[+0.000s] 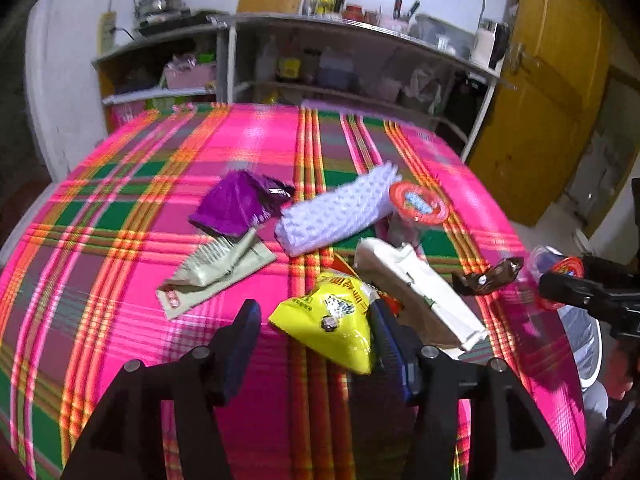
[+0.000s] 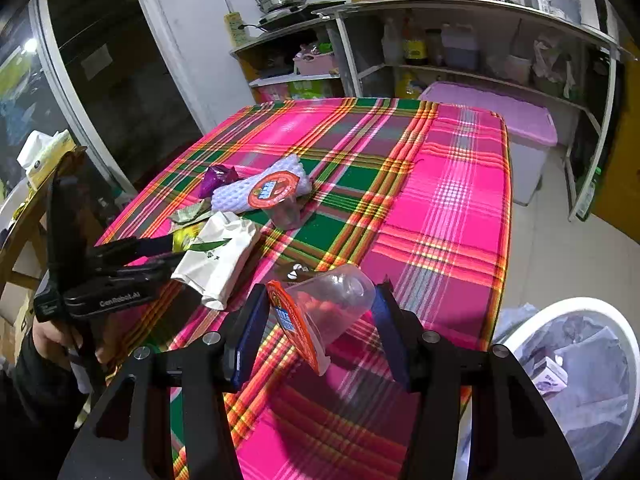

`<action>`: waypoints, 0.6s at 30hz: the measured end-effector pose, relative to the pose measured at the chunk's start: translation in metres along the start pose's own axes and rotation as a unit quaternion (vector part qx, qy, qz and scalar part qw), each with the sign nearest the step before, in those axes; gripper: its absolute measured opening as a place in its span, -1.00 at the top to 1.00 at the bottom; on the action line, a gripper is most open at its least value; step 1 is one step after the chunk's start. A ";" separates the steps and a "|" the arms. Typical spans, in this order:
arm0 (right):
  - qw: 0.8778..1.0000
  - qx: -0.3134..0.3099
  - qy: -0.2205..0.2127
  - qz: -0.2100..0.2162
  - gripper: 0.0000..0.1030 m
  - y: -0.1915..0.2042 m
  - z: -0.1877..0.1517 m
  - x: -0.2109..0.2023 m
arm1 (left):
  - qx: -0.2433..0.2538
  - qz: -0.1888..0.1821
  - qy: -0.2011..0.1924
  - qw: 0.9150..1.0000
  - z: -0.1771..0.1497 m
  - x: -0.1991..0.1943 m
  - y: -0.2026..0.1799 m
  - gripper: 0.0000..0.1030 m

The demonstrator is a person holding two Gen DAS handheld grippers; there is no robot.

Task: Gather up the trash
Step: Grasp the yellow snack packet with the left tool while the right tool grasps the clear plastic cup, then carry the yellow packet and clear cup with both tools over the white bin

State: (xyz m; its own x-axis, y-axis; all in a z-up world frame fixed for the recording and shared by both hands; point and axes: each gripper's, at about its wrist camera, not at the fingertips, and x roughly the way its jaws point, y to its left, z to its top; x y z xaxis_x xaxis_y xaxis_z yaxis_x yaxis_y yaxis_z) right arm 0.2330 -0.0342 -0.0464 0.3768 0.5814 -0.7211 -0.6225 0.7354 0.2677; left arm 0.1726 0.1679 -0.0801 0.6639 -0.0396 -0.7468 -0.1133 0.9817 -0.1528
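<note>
Right jaws are clamped on a clear cup [image 2: 336, 304], tipped on its side with its orange lid [image 2: 298, 330] facing left, the right gripper [image 2: 320, 328] holding it over the table's near right edge. The left gripper [image 1: 316, 320] stands apart around a yellow packet [image 1: 332, 326]; its right pad seems to touch, though blur hides it. A white bag [image 1: 416, 292] and brown wrapper [image 1: 486, 276] lie just beyond. The thin cup wall could buckle and slip. The white bin [image 2: 576, 312] by the near right corner holds a liner, crumpled plastic and a small box.
</note>
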 end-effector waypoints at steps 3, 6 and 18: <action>1.000 0.003 0.000 0.001 -0.05 -0.001 -0.001 0.000 | 0.018 0.011 0.015 1.000 0.000 0.008 -0.008 -0.09; 1.000 0.003 0.000 0.003 -0.05 -0.001 -0.003 -0.002 | 0.019 0.003 0.015 1.000 0.001 0.008 -0.010 -0.02; 1.000 0.007 -0.002 0.002 -0.05 0.000 -0.014 -0.012 | -0.014 -0.017 0.004 1.000 -0.004 0.001 -0.003 0.77</action>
State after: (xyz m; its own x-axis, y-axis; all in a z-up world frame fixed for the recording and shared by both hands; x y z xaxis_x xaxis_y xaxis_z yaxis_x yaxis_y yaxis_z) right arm 0.2185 -0.0456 -0.0470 0.3769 0.5854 -0.7178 -0.6146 0.7379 0.2790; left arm 0.1705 0.1639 -0.0832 0.6619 -0.0735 -0.7460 -0.1121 0.9743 -0.1955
